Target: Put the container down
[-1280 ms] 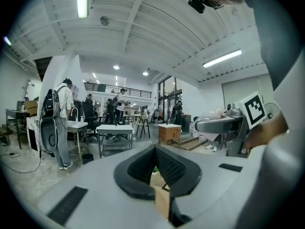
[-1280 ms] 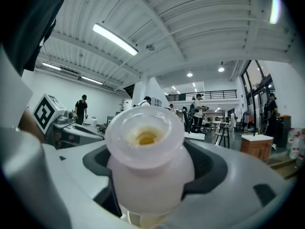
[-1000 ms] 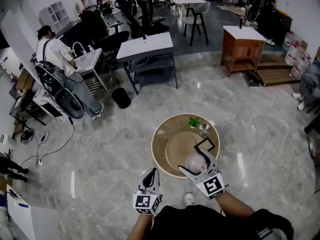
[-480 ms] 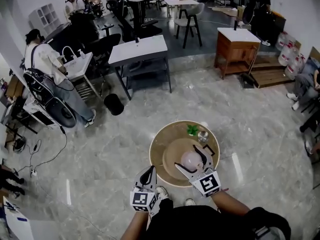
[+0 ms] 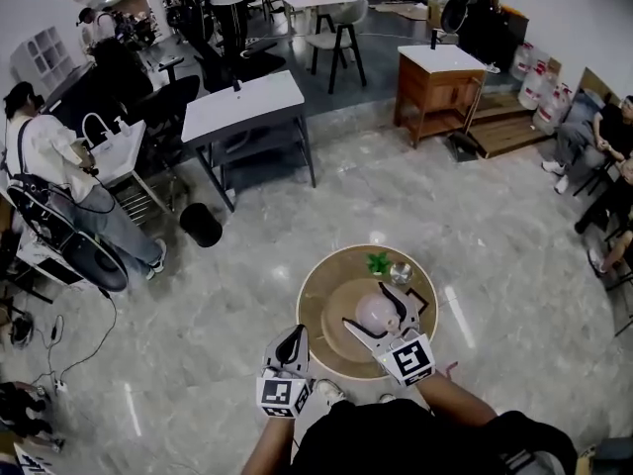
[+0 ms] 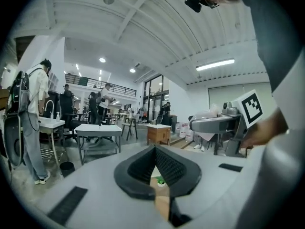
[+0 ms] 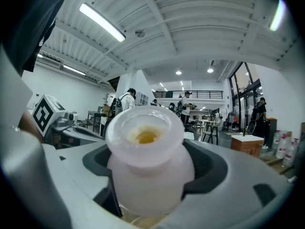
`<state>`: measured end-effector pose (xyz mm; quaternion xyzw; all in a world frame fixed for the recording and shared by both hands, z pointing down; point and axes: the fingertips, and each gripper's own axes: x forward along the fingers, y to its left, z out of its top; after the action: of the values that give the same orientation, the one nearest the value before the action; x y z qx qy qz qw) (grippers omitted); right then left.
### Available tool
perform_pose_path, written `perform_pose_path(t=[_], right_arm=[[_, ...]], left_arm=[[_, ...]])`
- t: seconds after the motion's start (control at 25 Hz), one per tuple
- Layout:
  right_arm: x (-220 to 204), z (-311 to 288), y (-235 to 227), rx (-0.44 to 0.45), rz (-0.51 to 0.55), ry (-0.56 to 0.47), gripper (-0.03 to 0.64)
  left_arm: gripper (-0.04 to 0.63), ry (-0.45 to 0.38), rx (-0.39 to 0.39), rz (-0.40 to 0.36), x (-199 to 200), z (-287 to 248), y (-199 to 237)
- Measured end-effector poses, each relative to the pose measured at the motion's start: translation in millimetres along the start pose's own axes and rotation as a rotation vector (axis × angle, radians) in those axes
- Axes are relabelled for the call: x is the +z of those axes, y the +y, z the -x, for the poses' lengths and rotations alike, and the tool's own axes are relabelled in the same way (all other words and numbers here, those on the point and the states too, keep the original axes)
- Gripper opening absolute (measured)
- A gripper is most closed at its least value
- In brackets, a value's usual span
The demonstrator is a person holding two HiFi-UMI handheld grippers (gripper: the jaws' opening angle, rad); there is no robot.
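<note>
- Container (image 5: 375, 312): a pale, translucent jar with a wide round mouth, clamped between the jaws of the right gripper over the middle of the round table (image 5: 315, 295). In the right gripper view its open mouth faces the camera and a yellowish patch shows inside. Whether its base touches the surface cannot be told.
- Left gripper (image 5: 293, 336): held just off the table's near-left edge, above the marble floor (image 5: 198, 325). Its jaws are closed together with nothing between them.
- Round mat (image 5: 341, 305): a lighter tan disc on the table's middle, directly under the container.
- Right gripper (image 5: 367, 306): reaches in from the table's near edge, and its two jaws press the sides of the container below its rim.
- Small green plant (image 5: 380, 262): stands near the table's far edge.
- Clear glass (image 5: 401, 272): just beside the plant, to its right.
- Black square frame (image 5: 419, 292): lies toward the table's right edge, partly behind the right gripper.
</note>
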<state>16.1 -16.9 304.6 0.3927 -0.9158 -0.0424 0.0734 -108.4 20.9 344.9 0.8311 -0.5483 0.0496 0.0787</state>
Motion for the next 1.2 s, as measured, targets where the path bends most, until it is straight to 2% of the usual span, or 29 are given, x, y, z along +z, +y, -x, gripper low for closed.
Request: perform_pose_path(t=[0.24, 0.64, 0.84, 1.12, 1.2], right_arm=[[-10, -25, -7, -0.058, -0.015, 0.050, 0.415], [-65, -57, -19, -0.027, -0.041, 0.131, 0.415], [-106, -72, -21, -0.004, -0.037, 0.185, 0.416], [-178, -88, -11, 0.008, -0.073, 0.265, 0.416], [-200, -93, -7, 0.014, -0.093, 0.294, 0.416]], left_arm=[[-0.005, 0.027, -0.030, 0.009, -9, -18, 28], [-0.005, 0.091, 0.017, 0.046, -46, -44, 46], [-0.005, 0.133, 0.043, 0.079, -75, -50, 58], [-0.005, 0.171, 0.079, 0.087, -123, -68, 72], [-0.005, 0.171, 0.080, 0.118, -136, -75, 76]])
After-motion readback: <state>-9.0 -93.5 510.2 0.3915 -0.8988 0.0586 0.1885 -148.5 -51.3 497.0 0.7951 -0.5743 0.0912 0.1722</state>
